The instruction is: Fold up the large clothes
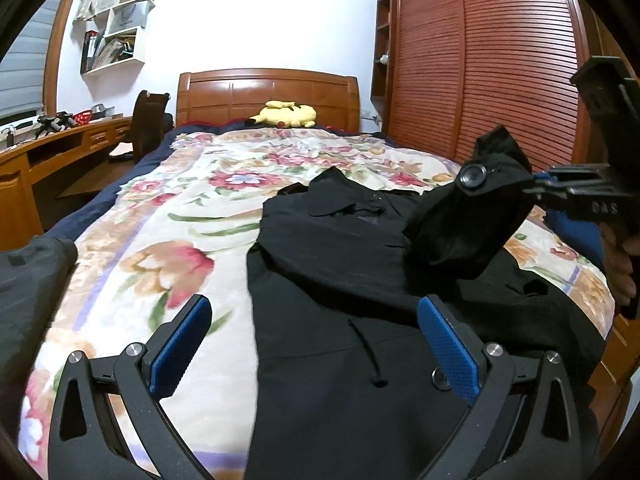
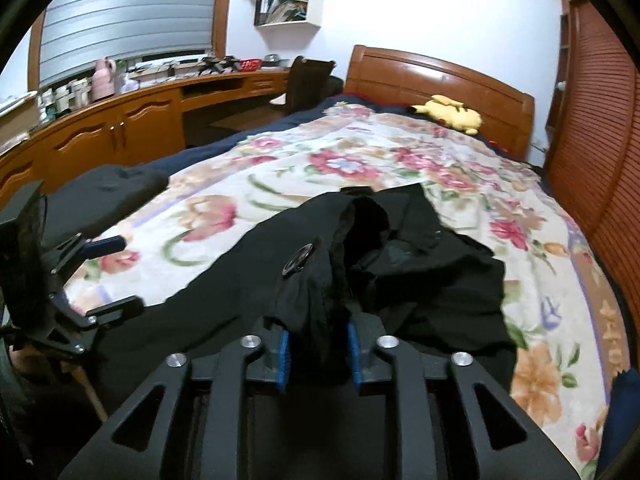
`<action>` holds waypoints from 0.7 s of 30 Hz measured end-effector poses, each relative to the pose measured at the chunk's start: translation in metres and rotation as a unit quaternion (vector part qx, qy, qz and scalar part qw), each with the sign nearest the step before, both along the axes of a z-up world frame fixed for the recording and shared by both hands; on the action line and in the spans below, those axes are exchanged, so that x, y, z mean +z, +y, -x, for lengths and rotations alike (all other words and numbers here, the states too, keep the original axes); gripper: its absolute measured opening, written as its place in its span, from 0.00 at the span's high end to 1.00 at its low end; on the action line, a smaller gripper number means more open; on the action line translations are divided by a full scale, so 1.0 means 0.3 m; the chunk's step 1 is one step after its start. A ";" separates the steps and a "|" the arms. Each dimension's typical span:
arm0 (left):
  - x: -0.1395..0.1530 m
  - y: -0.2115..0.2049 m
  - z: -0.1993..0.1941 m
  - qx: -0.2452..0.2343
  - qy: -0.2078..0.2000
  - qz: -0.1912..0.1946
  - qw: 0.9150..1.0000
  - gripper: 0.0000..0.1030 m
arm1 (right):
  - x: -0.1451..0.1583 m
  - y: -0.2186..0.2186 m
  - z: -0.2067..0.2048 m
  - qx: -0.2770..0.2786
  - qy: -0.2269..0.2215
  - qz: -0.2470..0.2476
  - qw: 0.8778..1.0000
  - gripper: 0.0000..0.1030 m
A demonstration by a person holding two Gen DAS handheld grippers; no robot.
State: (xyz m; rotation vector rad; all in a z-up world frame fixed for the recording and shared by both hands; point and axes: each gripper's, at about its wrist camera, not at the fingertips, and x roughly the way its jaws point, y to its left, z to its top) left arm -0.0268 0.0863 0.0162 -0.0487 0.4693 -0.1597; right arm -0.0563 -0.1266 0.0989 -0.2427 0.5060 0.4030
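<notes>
A large black coat lies spread on the floral bedspread, collar toward the headboard. In the left wrist view my left gripper hangs open just above the coat's lower part and left edge, with nothing between its blue pads. At the right, my right gripper is shut on a black sleeve and holds its cuff, with a round button, up off the coat. In the right wrist view the right gripper pinches the bunched sleeve between its blue pads. The left gripper stands open at the left.
A second dark garment lies at the bed's left edge. A yellow plush toy rests by the wooden headboard. Slatted wardrobe doors run along the right, a desk and chair along the left.
</notes>
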 end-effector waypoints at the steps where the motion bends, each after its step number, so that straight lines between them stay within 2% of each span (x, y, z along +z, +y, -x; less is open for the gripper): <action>1: 0.001 0.008 0.001 0.001 -0.001 0.001 1.000 0.00 | 0.000 0.003 0.000 0.003 0.003 0.001 1.000 0.67; 2: 0.002 0.015 0.002 0.003 -0.001 0.004 1.000 0.00 | 0.004 0.000 -0.004 0.006 0.008 -0.001 1.000 0.64; 4: 0.004 0.022 0.002 0.003 -0.002 0.008 1.000 0.00 | 0.036 -0.004 0.014 0.015 0.015 -0.010 1.000 0.51; 7: 0.006 0.024 0.007 0.002 -0.005 0.011 1.000 0.00 | 0.068 -0.011 0.044 0.031 0.014 -0.021 0.999 0.42; 12: 0.004 0.023 0.014 0.001 -0.005 0.009 1.000 0.00 | 0.073 -0.011 0.079 0.036 0.004 -0.017 0.999 0.41; 21: -0.003 0.019 0.013 -0.003 -0.001 0.006 1.000 0.00 | -0.009 -0.061 0.058 -0.021 0.001 -0.005 1.000 0.41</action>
